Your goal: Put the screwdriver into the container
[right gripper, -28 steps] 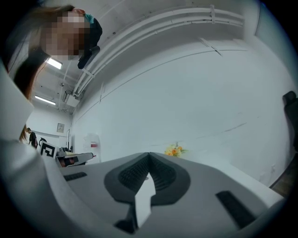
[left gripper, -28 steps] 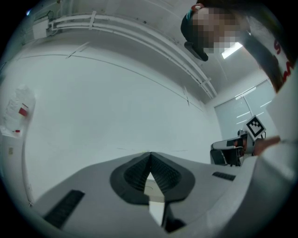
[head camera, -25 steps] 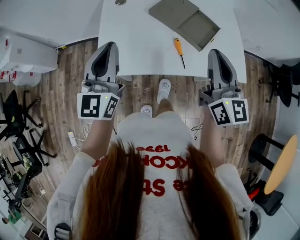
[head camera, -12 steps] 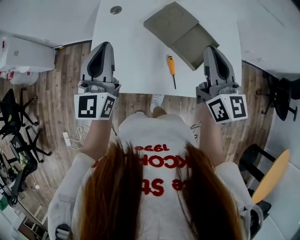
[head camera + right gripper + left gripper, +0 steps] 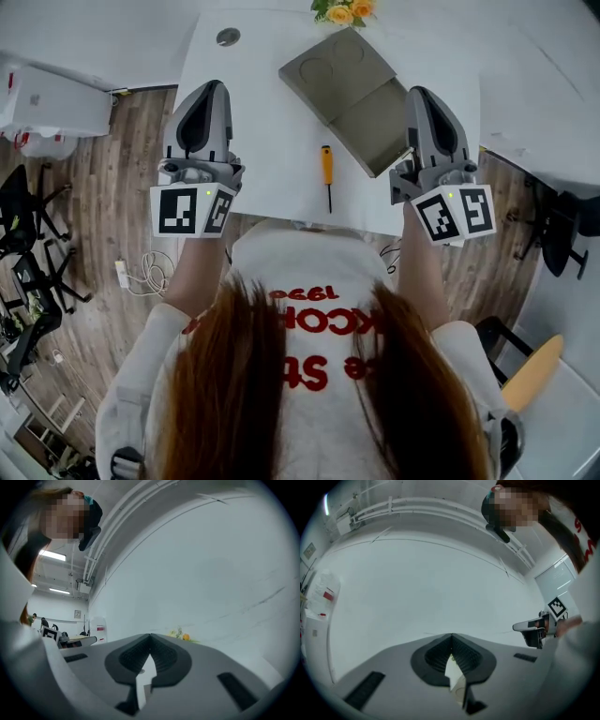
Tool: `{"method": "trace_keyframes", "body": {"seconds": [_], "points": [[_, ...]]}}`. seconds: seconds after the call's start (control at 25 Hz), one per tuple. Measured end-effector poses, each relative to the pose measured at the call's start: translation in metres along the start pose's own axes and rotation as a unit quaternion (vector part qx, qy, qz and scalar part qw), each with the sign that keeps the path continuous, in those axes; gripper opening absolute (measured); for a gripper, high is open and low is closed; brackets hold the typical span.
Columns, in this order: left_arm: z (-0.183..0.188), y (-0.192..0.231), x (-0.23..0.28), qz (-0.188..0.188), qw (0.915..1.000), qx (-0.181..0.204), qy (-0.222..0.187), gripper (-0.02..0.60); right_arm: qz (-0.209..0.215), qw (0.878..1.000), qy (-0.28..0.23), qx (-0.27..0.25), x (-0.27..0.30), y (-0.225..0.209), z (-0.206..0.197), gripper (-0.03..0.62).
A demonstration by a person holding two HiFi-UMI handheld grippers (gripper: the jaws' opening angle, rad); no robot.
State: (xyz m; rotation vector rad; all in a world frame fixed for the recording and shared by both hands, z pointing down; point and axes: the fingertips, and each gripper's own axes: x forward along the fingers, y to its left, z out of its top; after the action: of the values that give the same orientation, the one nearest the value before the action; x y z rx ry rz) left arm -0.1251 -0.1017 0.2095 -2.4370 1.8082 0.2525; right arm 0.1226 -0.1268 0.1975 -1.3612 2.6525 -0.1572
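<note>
Left gripper and right gripper, jaws together and empty, flank the screwdriver near the container, seemingly poised for pickup.

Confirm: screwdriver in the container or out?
Out. The screwdriver lies flat on the white table, left of the open grey container and apart from it. The container's tray looks empty.

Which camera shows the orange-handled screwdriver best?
The head view: the orange-handled screwdriver lies whole on the white table, beside the grey container. Both gripper views show none of it.
</note>
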Motion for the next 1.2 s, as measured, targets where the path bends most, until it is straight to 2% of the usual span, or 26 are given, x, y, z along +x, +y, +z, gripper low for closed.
{"method": "trace_keyframes", "body": {"seconds": [0.2,0.56,0.84,1.2], "points": [[-0.008,-0.001,0.015,-0.004,0.9999,-0.002,0.010,0.006,0.002,1.000,0.001,0.009,0.012,-0.006,-0.002,0.005],[-0.024,0.003,0.044,-0.042,0.9987,-0.012,0.027,0.006,-0.044,0.997,0.056,0.019,0.025,-0.008,-0.028,0.005],[-0.056,-0.003,0.046,-0.068,0.9957,-0.026,0.058,0.006,-0.071,0.987,0.140,0.045,0.013,0.005,-0.097,0.005],[-0.100,-0.004,0.024,-0.079,0.9902,-0.038,0.109,0.006,-0.080,0.959,0.269,0.041,-0.007,0.026,-0.205,0.006]]}}
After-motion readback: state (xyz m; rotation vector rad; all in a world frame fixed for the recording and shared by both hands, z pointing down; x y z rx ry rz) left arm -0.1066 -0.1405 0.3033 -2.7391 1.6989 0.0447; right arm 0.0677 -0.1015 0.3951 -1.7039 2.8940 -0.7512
